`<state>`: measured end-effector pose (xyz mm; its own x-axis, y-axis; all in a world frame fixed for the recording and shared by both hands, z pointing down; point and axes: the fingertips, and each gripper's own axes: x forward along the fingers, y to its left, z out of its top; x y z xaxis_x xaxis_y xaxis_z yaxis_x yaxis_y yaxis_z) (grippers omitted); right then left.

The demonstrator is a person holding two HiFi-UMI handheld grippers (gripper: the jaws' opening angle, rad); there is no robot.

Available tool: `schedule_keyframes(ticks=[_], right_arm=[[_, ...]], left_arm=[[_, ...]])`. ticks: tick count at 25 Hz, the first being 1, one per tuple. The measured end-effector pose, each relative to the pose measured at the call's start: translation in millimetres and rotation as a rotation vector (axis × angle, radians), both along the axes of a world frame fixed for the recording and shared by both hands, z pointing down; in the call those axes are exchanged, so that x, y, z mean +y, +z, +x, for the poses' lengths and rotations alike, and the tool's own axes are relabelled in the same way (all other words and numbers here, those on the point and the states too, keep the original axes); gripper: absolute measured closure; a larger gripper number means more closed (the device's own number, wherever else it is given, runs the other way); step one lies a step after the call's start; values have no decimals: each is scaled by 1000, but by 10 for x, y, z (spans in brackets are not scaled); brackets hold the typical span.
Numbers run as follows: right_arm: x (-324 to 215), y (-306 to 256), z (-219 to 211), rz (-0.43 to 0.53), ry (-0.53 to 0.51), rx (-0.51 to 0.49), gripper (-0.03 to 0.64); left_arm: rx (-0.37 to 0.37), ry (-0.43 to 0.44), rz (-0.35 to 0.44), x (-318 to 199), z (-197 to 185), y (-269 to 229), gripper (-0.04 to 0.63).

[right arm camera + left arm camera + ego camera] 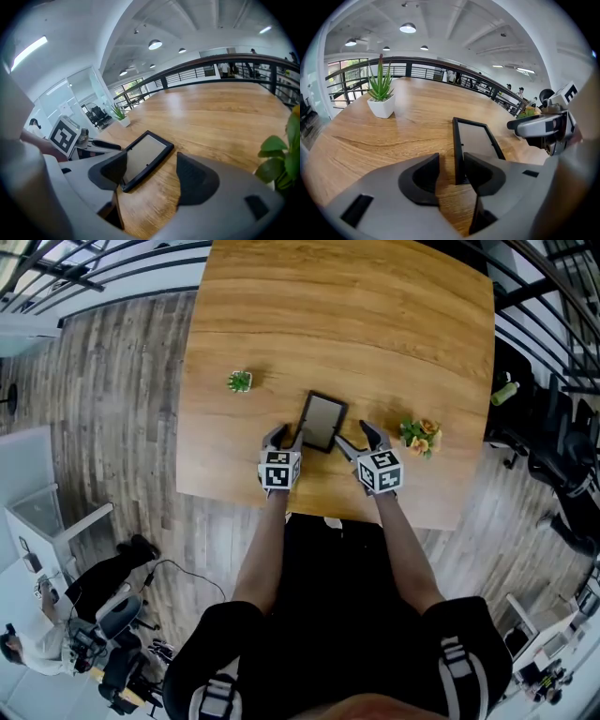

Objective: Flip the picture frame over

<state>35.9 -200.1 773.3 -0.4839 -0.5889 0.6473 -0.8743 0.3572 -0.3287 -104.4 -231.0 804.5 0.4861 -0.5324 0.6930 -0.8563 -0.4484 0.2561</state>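
A black picture frame (323, 421) lies flat on the wooden table (375, 315) near its front edge, with its pale panel facing up. My left gripper (286, 439) is at the frame's near left corner. In the left gripper view the frame's thin edge (458, 154) stands between the jaws of the left gripper (452, 165); it lies against the right pad, with a gap to the left pad. My right gripper (356, 437) hovers open by the frame's near right corner. In the right gripper view the frame (145, 157) lies just ahead of the left jaw of the right gripper (152, 164).
A small succulent in a white pot (240, 382) stands left of the frame, also seen as the succulent (382, 96). A bunch of yellow flowers with green leaves (419, 436) sits right of my right gripper. The table's front edge runs just below both grippers.
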Motion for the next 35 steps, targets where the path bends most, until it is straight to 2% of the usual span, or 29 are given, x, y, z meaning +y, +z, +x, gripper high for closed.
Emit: schedule_keyframes(ticks=[4,10,15,18,22,29,35], right_arm=[[-24,-51,11,6,8,-5,275],[-6,-98,51,17,13,0,281],[53,-70,120,10,27,3,282],[83,-73,154,7,30,4,282],[88,-103,188,9,38,2,284],[105,-110,182,12,33,-20,285],[112,-91,136,7,19,-39,290]], left_arm=[[-61,53,37,-37,50,7,413],[-86,71,49,-54,97,18,453],[-43,54,24,-20,148,18,523],[-39,30,11,-31,142,20,523],[22,-25,-55,-53,95,-1,532],[51,-88,-87,-4,59,12,537],[145,-177,-100,-13,-8,-73,538]])
